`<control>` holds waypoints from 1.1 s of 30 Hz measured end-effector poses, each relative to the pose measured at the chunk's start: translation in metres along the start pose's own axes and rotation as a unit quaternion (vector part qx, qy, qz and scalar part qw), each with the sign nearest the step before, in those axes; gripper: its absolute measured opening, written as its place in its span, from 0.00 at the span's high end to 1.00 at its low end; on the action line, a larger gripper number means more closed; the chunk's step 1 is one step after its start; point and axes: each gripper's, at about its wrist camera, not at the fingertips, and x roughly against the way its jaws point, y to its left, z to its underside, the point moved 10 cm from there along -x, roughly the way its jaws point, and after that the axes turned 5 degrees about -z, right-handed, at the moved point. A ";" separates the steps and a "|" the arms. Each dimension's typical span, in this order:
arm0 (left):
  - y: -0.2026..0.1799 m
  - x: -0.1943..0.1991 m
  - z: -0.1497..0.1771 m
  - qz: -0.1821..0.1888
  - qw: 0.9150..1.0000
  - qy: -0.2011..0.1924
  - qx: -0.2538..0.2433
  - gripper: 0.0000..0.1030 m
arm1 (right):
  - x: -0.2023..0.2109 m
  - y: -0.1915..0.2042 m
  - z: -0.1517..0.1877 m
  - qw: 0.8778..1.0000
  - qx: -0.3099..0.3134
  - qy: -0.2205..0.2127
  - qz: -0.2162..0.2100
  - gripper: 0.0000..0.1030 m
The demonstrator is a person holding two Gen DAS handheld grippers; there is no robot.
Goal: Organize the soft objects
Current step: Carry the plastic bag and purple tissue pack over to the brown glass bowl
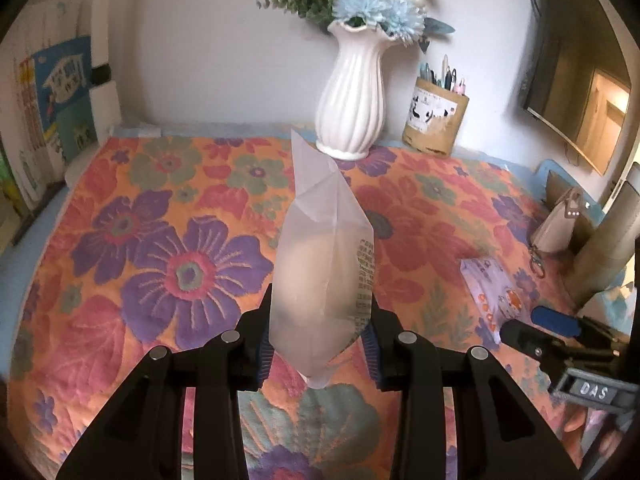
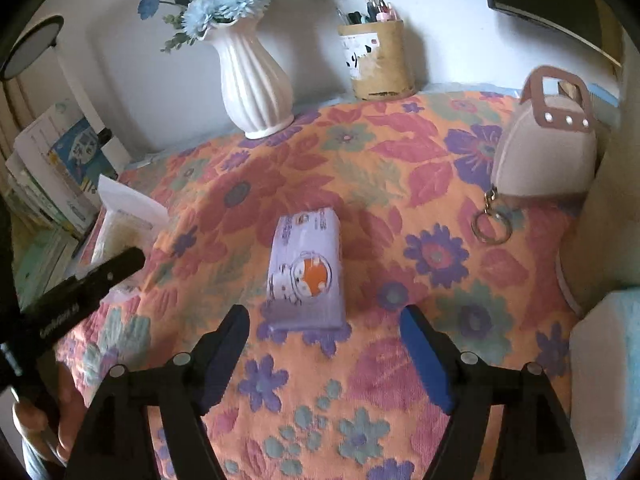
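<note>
Right now your left gripper point(image 1: 320, 344) has its jaws closed on the frosted translucent plastic pouch point(image 1: 324, 272), lifted above the floral-cloth desk point(image 1: 160, 216). Your right gripper point(image 2: 324, 344) hovers wide open just short of the lilac cartoon-printed tissue pack point(image 2: 306, 272); next, reach forward and straddle it.

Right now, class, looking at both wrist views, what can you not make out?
- Pouch contents: left view, frosted film blurs them; its print is too small to read.
- Pouch in right view: cut by the left gripper arm.
- Tissue pack in left view: partly hidden behind the right gripper.
- Books titles: blurred at the rim.
</note>
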 end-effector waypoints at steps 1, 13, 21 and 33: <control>-0.003 0.000 0.002 -0.003 1.000 0.000 -0.007 0.67 | -0.006 0.001 -0.002 1.000 -0.001 0.006 0.006 0.26; -0.020 0.014 0.004 0.005 0.999 -0.021 -0.048 0.67 | -0.008 0.020 0.003 1.000 0.027 0.011 0.004 0.61; -0.062 0.057 0.031 0.093 0.995 -0.011 -0.035 0.67 | 0.054 0.006 0.040 0.996 -0.054 0.016 -0.072 0.61; -0.155 0.144 0.029 0.204 0.974 -0.045 -0.082 0.67 | 0.174 -0.022 0.040 0.981 -0.110 -0.072 -0.142 0.61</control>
